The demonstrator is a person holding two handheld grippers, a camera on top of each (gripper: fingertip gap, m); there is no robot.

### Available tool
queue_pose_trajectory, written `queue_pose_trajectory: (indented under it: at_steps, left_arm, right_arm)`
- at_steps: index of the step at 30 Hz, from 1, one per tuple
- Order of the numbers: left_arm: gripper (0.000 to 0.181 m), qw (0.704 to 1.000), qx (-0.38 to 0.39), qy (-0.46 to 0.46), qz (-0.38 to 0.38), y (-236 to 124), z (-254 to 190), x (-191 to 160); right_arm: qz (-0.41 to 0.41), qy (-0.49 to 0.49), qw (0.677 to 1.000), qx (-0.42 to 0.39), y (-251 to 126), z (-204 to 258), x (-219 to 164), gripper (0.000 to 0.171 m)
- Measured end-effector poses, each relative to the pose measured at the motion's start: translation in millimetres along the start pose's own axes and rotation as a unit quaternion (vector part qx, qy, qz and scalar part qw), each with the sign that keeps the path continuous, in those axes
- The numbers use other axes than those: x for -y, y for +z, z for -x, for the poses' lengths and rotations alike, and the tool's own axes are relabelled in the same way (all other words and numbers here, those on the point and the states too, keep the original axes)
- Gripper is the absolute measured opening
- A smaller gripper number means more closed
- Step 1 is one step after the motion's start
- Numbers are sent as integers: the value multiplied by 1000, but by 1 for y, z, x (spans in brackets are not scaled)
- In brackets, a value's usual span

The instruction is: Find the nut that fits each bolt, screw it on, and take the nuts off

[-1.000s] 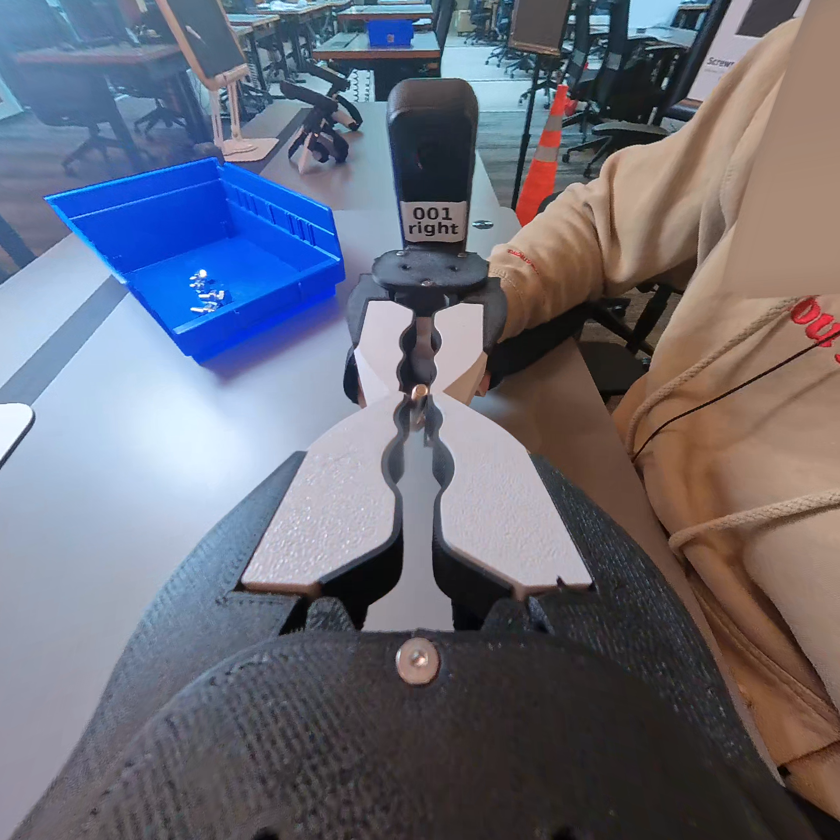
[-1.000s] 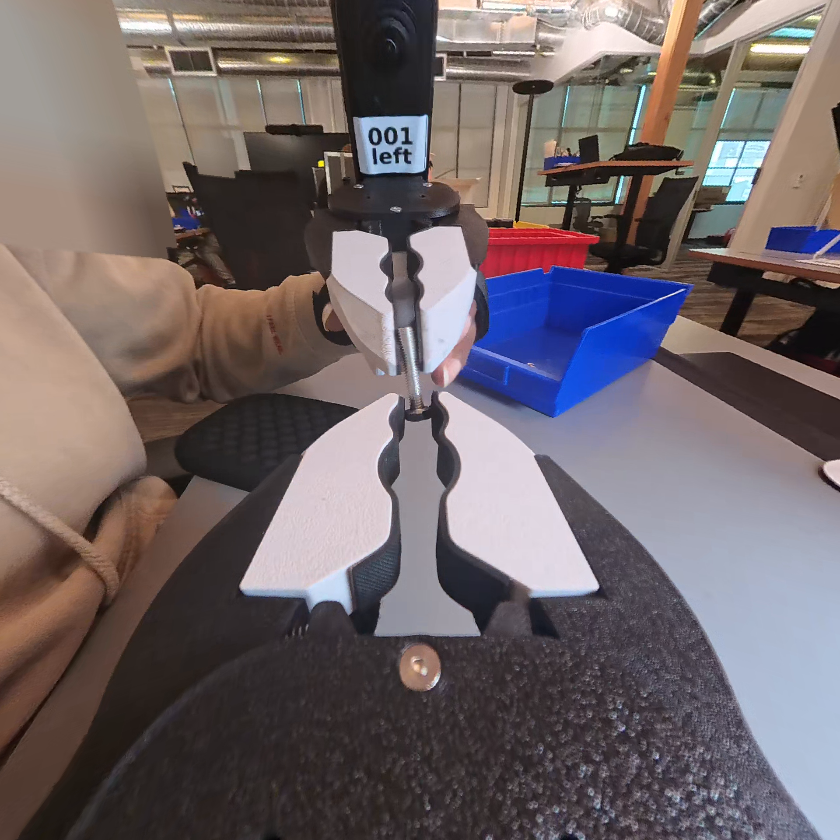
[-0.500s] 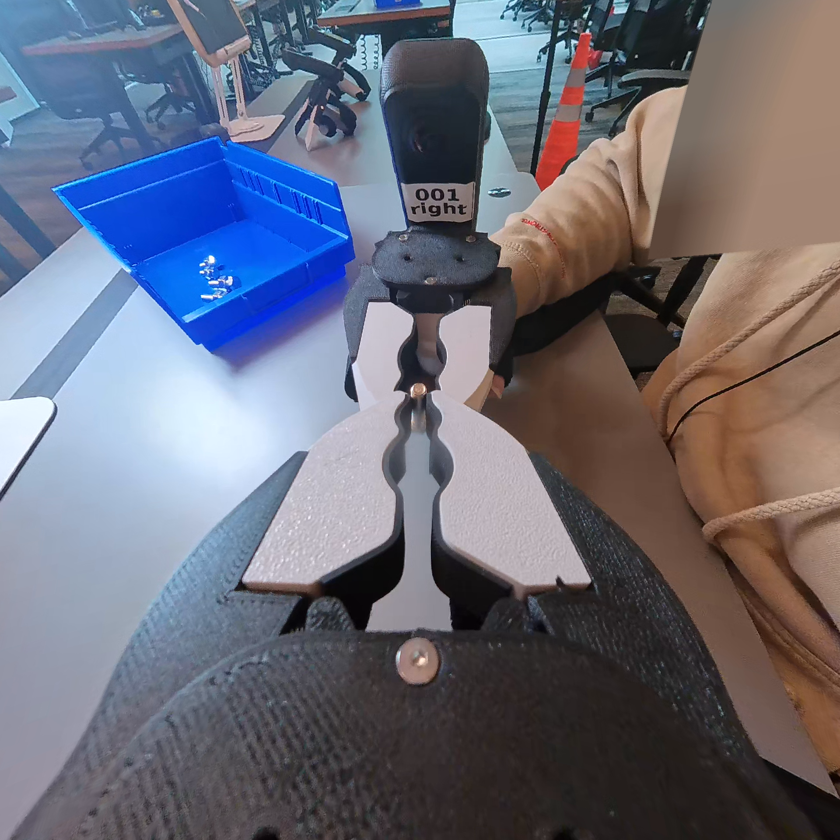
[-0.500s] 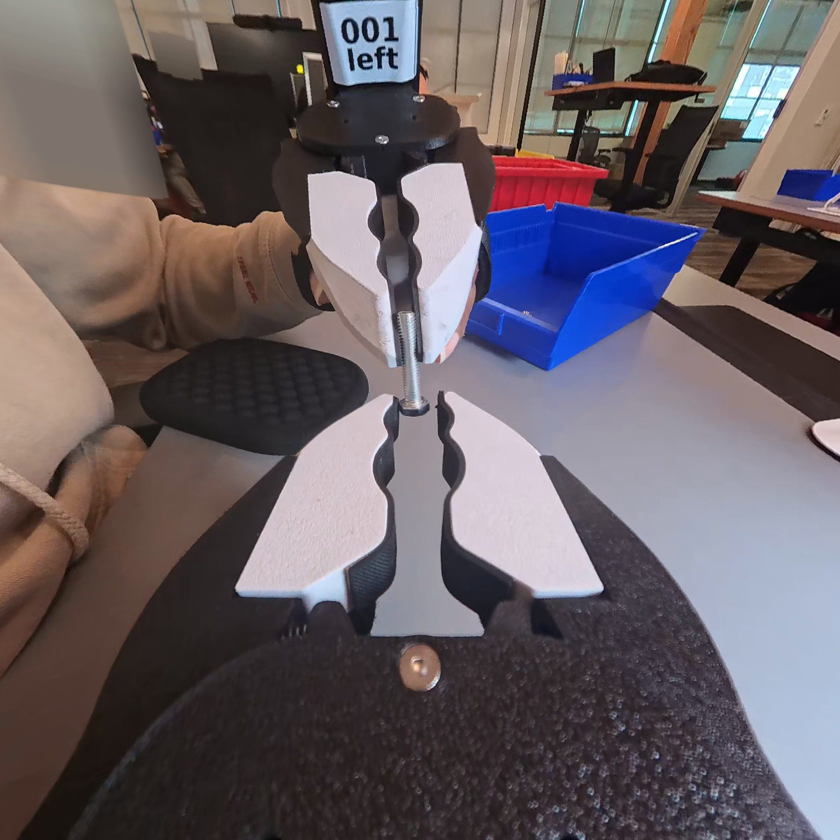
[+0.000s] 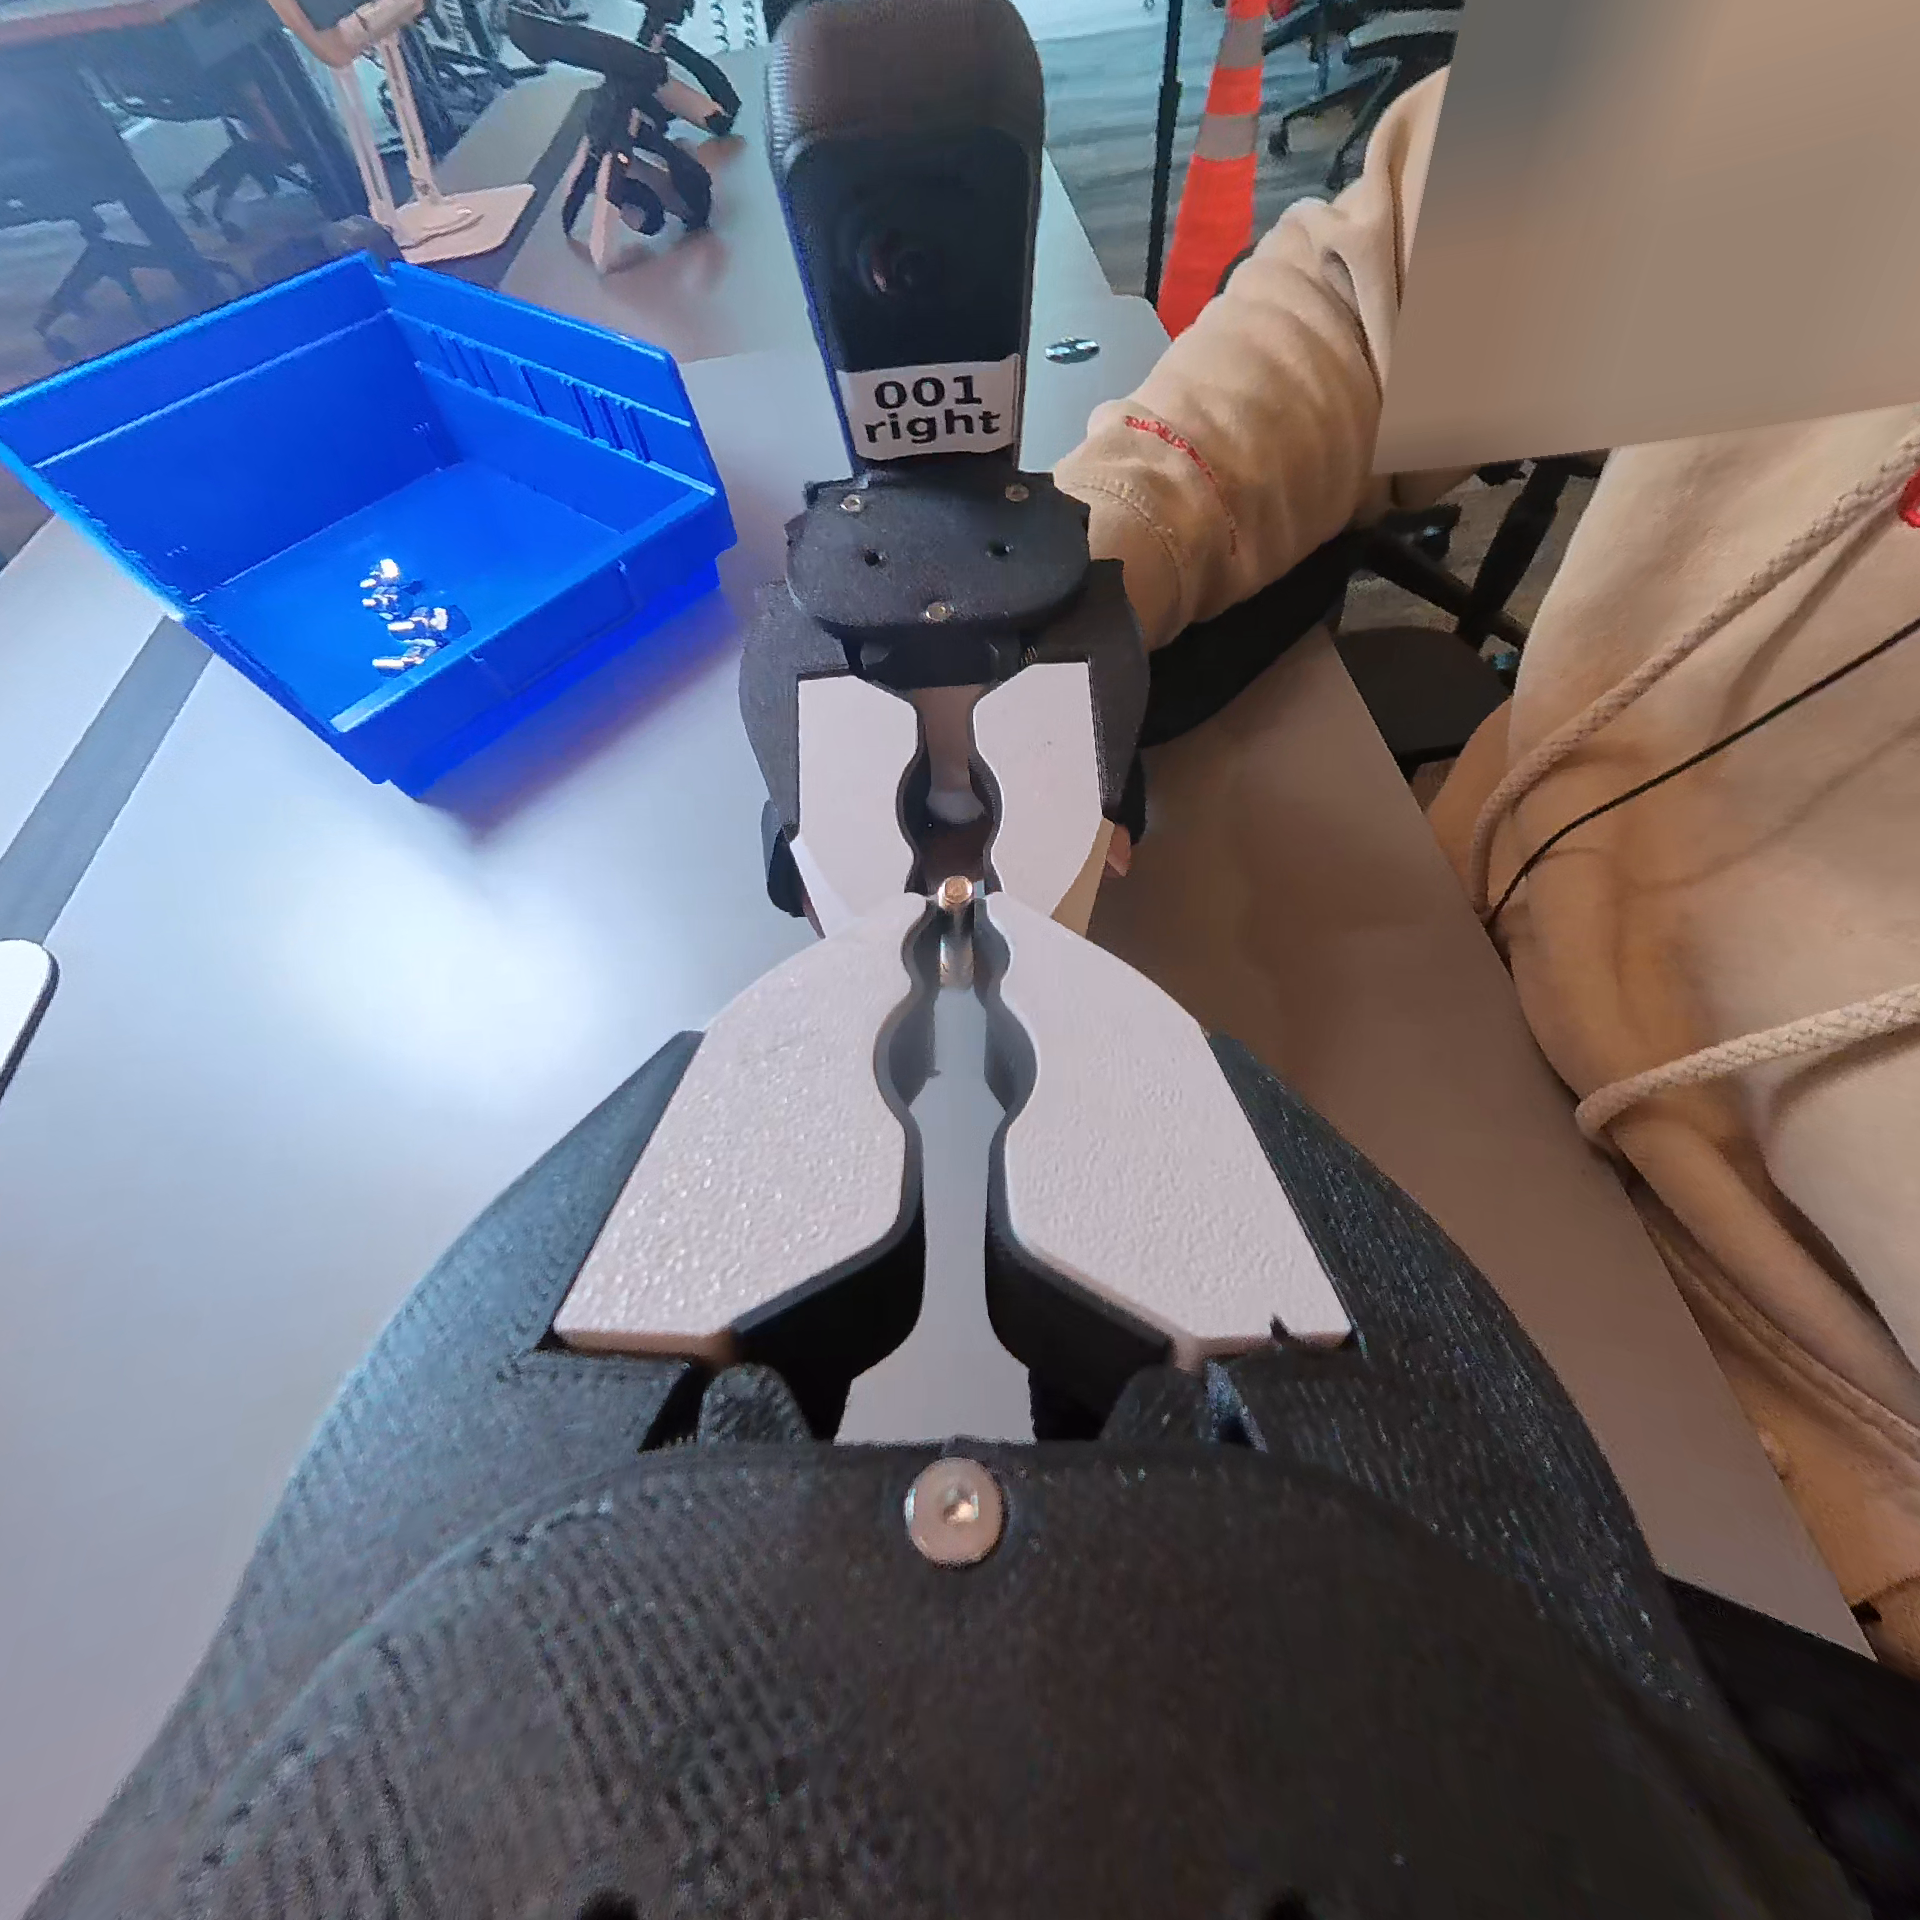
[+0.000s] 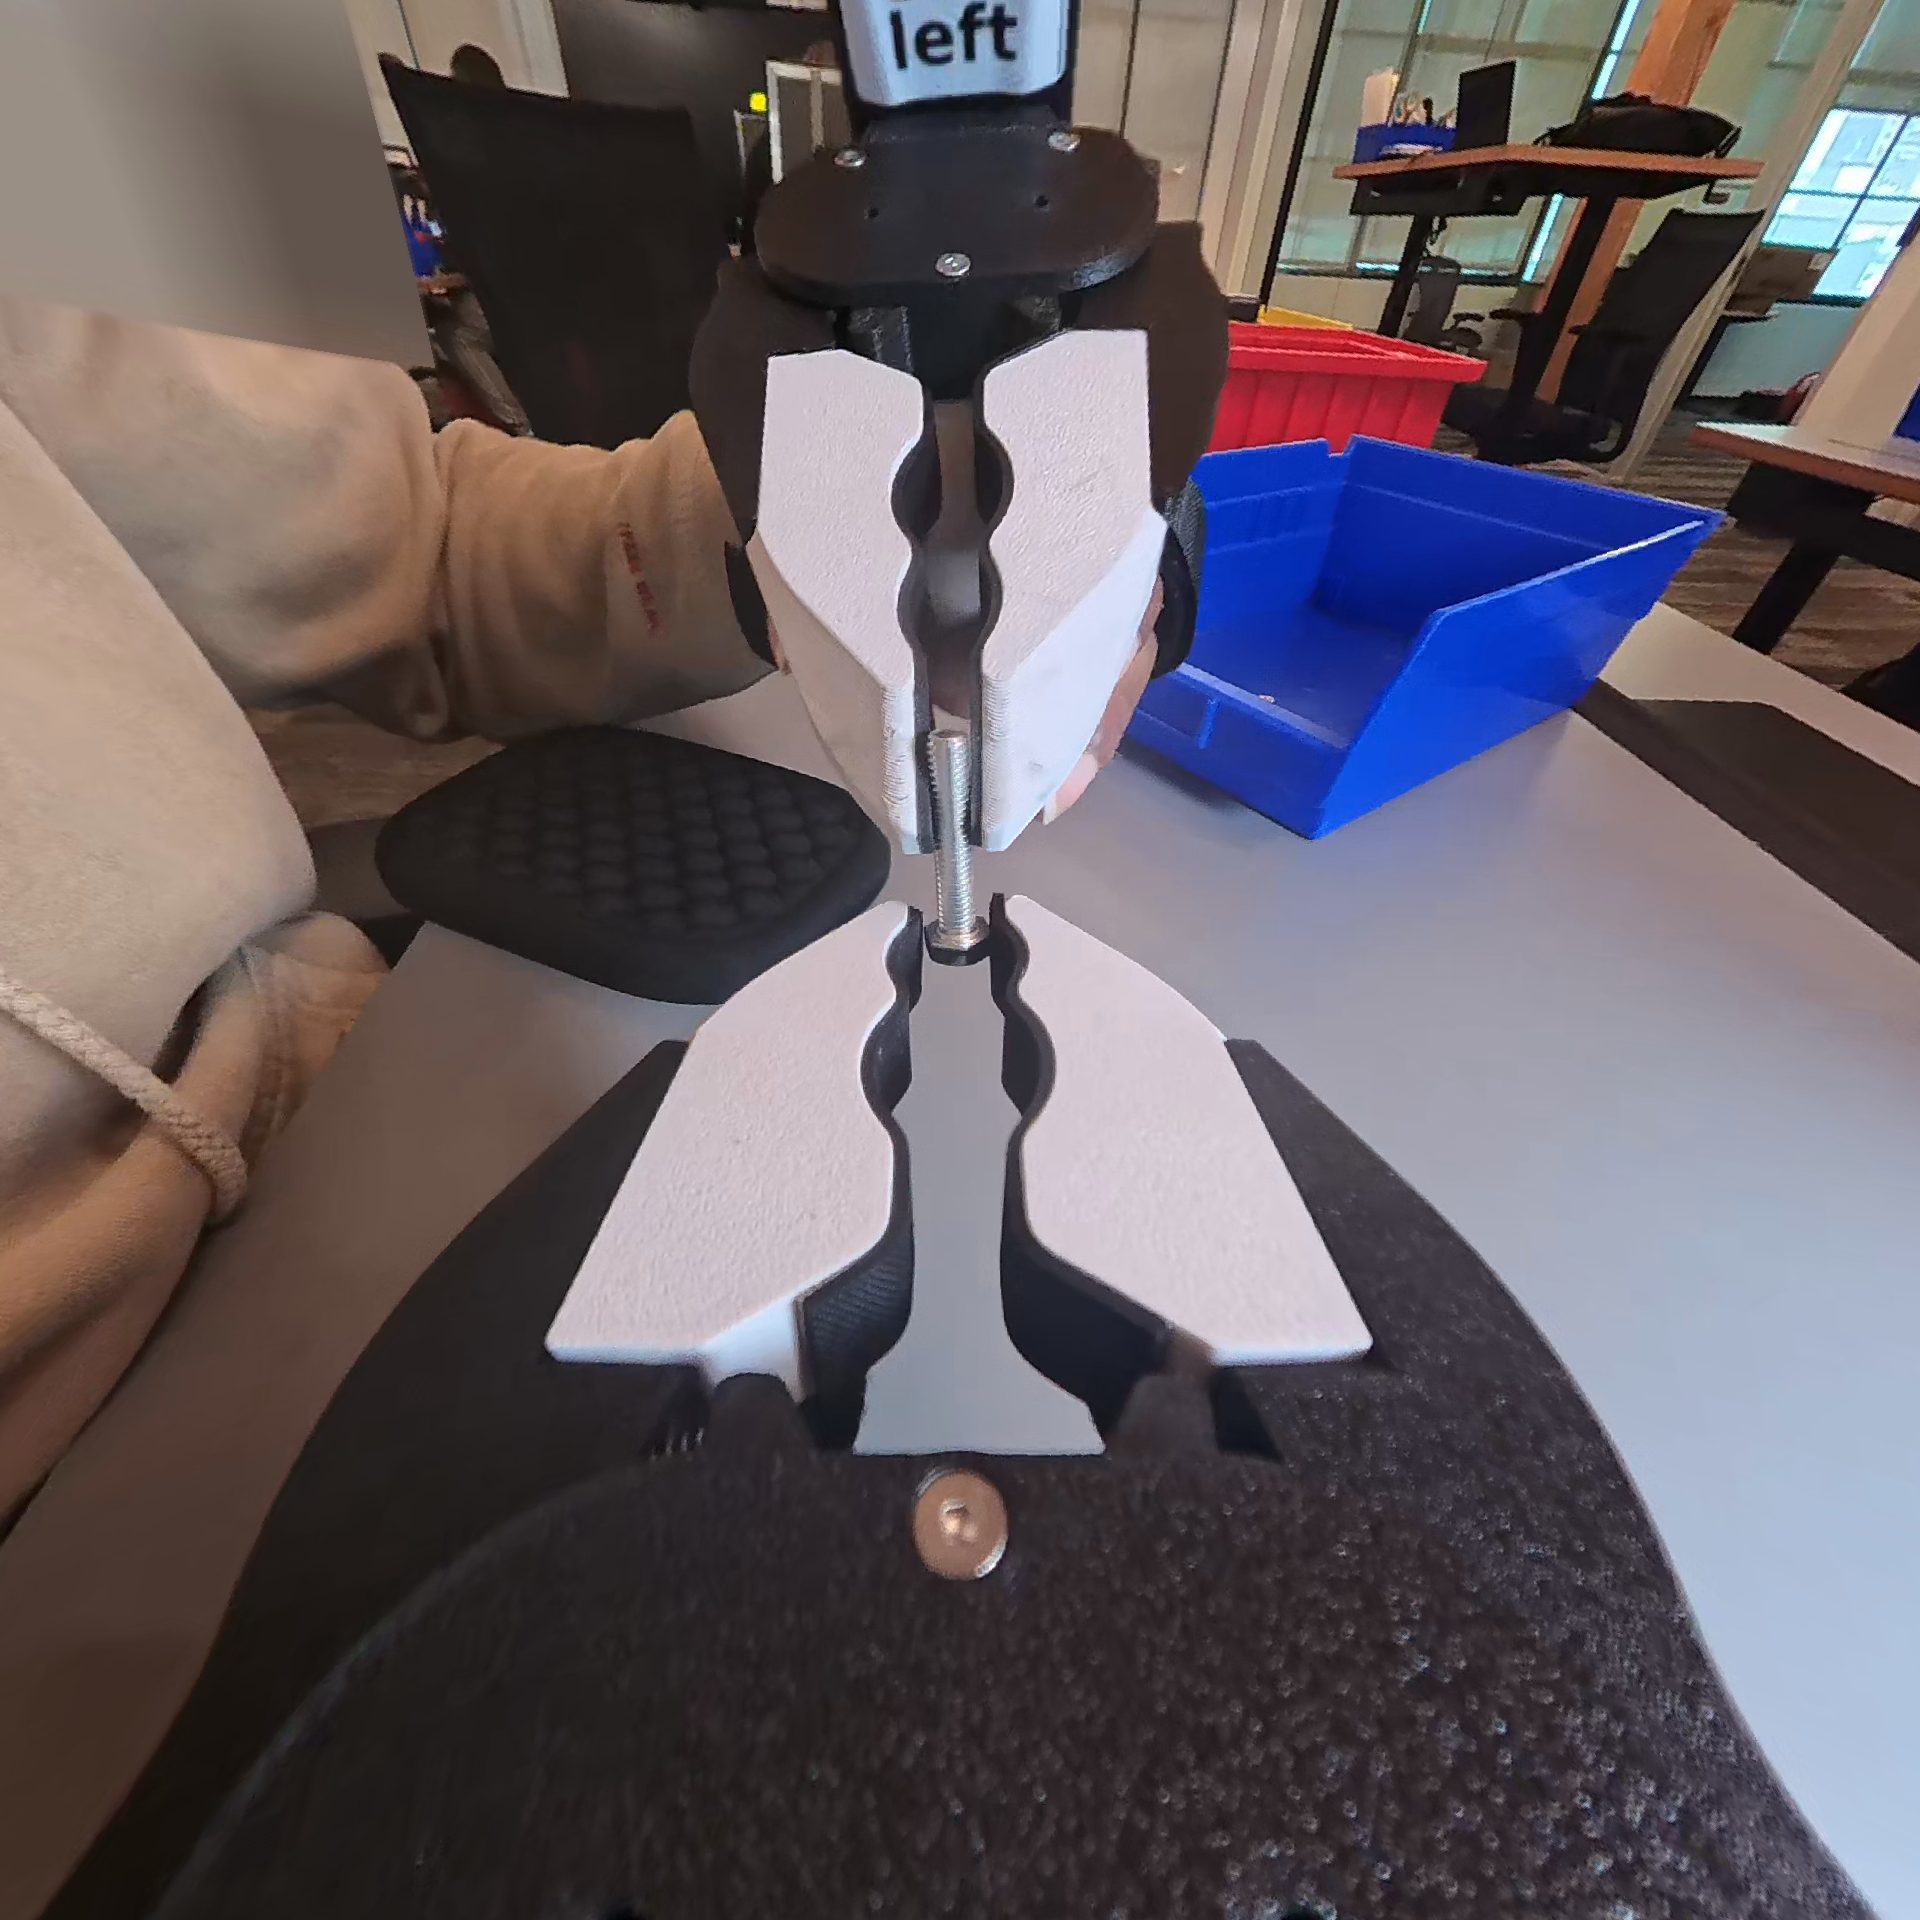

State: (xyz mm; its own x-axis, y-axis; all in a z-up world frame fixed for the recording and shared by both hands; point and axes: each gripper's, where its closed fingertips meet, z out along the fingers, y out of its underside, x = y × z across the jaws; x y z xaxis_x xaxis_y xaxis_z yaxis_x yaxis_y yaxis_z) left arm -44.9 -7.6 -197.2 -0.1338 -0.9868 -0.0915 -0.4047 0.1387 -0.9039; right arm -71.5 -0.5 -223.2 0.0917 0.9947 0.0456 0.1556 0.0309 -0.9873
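Open-plan office: rows of wood-topped desks (image 6: 1548,166), black swivel chairs (image 6: 1662,281), large windows (image 6: 1849,197), blue plastic parts bin (image 5: 343,499) on grey table (image 5: 260,987).

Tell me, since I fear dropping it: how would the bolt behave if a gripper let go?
The bolt is thin, threaded metal, so probably stiff and light. Its round shaft would likely roll on the smooth table. The left gripper pinches only its upper part, so it may twist or slip.
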Motion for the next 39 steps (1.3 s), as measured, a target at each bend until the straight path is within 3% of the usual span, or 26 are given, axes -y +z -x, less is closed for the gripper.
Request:
queue_pose_trajectory:
  at_steps: [10,16,19,22,25,27,29,34,39]
  left_arm:
    - [5,999,-34,21,28,1,-6,3]
    - [9,1000,-18,3,-19,-2,-2,13]
    - [39,998,23,-25,-57,-30,14,26]
    - [36,985,135,-57,-87,-96,57,36]
    - [33,959,252,-130,-9,-161,109,2]
    - [32,940,268,-193,87,-191,129,-43]
    - [27,901,301,-235,206,-221,152,-101]
    - [23,825,253,-332,382,-249,158,-206]
    - [25,809,170,-291,482,-256,148,-249]
  right_arm:
    - [-7,-10,1000,14,0,6,2,11]
    - [-22,-2,1000,11,-5,4,11,10]
    - [-18,11,1000,-1,-9,-2,12,10]
    - [-20,12,999,-24,-16,-12,16,10]
    - [-19,15,999,-39,-22,-22,17,10]
    - [-18,20,999,-38,-23,-23,15,10]
    - [-16,26,999,-33,-21,-22,12,10]
    - [-9,30,999,-7,-15,-13,3,10]
    - [-7,35,999,-5,-16,-14,0,10]
